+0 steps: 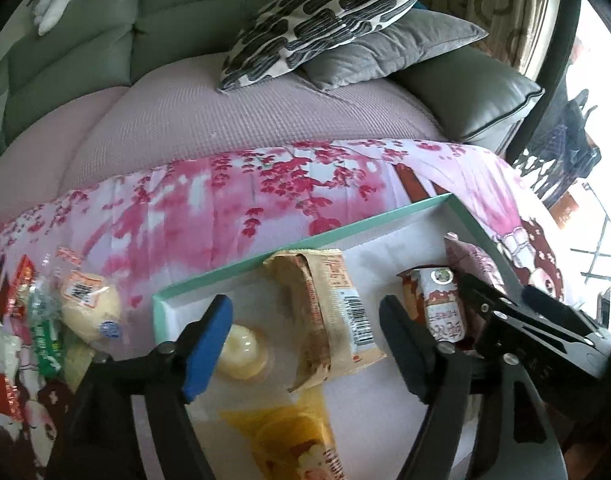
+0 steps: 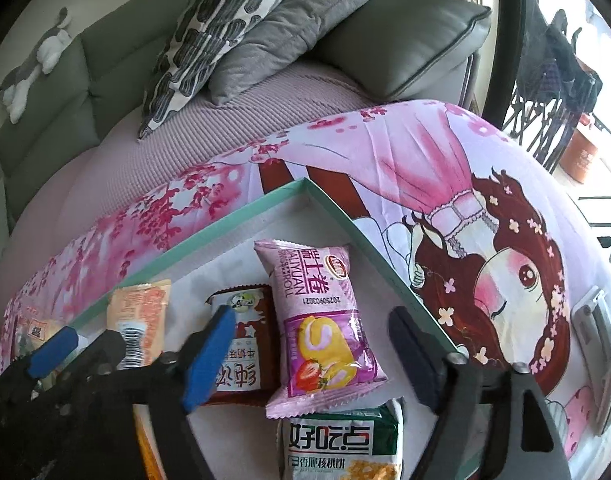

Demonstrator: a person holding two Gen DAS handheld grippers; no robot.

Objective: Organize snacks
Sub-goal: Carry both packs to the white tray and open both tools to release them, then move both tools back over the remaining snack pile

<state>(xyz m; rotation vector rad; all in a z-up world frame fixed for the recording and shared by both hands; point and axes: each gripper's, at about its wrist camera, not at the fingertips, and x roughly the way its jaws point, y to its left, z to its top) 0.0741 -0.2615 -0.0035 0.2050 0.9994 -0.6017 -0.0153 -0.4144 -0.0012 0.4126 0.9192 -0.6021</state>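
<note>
A shallow white box with a teal rim point(image 1: 305, 244) point(image 2: 233, 216) lies on a pink printed cloth. In the left wrist view my left gripper point(image 1: 305, 344) is open above the box, over a clear jelly cup point(image 1: 241, 350) and a tan snack pack point(image 1: 333, 316); a yellow packet point(image 1: 289, 436) lies below. In the right wrist view my right gripper point(image 2: 313, 356) is open and empty over a pink swiss-roll pack point(image 2: 321, 320), with a brown-and-white pack point(image 2: 245, 344) to its left and a green-and-white biscuit pack point(image 2: 341, 444) below. The right gripper also shows in the left wrist view point(image 1: 505, 304).
Loose snacks lie on the cloth left of the box: a yellow bun in clear wrap point(image 1: 89, 304), green point(image 1: 45, 340) and red point(image 1: 21, 284) wrappers. A sofa with a patterned pillow point(image 1: 329, 16) and grey cushion point(image 1: 393, 48) stands behind. A window and railing point(image 2: 565, 80) are at right.
</note>
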